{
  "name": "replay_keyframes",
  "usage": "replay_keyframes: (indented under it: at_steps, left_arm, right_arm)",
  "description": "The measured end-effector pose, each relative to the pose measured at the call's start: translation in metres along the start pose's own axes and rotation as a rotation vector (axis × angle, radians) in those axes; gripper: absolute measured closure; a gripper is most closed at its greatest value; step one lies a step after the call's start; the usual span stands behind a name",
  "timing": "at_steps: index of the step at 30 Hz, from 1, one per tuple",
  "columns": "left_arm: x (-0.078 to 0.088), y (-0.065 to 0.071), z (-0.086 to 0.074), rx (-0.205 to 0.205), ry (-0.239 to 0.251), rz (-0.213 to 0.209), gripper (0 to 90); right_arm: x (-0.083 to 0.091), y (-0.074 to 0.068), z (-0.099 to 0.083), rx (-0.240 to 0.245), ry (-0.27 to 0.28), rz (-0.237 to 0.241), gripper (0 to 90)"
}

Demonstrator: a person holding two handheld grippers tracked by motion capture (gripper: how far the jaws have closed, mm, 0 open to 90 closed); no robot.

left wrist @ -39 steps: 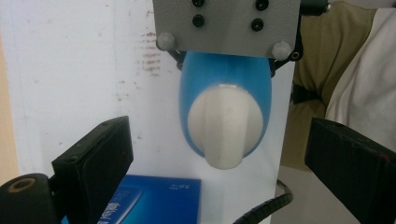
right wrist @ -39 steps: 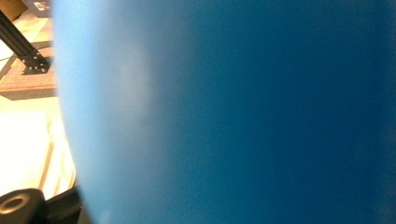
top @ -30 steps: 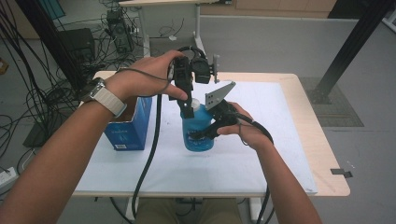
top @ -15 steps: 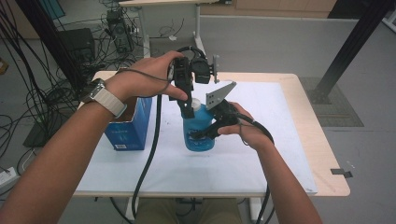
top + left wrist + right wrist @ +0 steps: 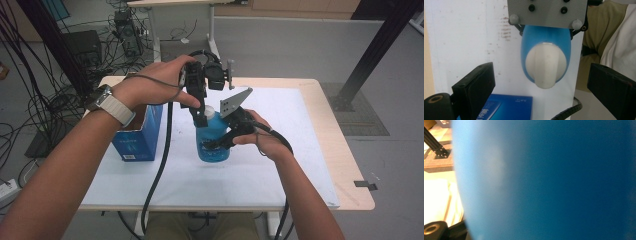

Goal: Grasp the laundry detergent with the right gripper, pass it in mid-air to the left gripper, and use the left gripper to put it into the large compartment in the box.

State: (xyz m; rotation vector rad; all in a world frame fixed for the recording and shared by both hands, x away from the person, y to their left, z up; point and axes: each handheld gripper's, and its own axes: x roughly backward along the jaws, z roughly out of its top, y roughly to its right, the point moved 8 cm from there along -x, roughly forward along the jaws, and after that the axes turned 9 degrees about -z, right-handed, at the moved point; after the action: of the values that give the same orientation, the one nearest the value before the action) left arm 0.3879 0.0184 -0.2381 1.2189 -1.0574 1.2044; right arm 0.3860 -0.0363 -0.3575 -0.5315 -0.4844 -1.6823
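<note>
Right gripper (image 5: 212,145) fingers are clamping the smooth blue bottle (image 5: 212,142), left gripper (image 5: 201,120) hanging spread over its rounded white cap (image 5: 545,66), glossy blue box (image 5: 136,137) just beside.

blue bottle (image 5: 549,180) a close blur, blue box (image 5: 506,107) cut off below

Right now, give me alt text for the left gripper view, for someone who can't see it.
Seen from above, a blue bottle with a white cap stands on a white table, centred between the open black jaws of the left gripper. A grey plate covers the bottle's far side, and a blue box lies at the bottom edge.
</note>
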Motion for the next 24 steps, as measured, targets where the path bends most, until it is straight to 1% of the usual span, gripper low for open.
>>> replay_keyframes:
  at_steps: [3, 18, 24]
  left_arm:
    - [-0.0004, -0.0005, 0.0001, -0.001, -0.003, 0.001, 8.2]
    - [-0.0031, -0.0024, 0.0002, 0.001, -0.001, 0.008, 7.9]
    - [-0.005, -0.0023, 0.001, -0.003, 0.002, 0.011, 7.8]
  right_arm:
    - [-0.0004, -0.0003, 0.0001, 0.006, 0.001, 0.001, 43.9]
    - [-0.0007, -0.0002, -0.0003, 0.001, -0.003, 0.001, 43.9]
    - [-0.0008, -0.0005, -0.0001, 0.008, -0.002, 0.002, 43.9]
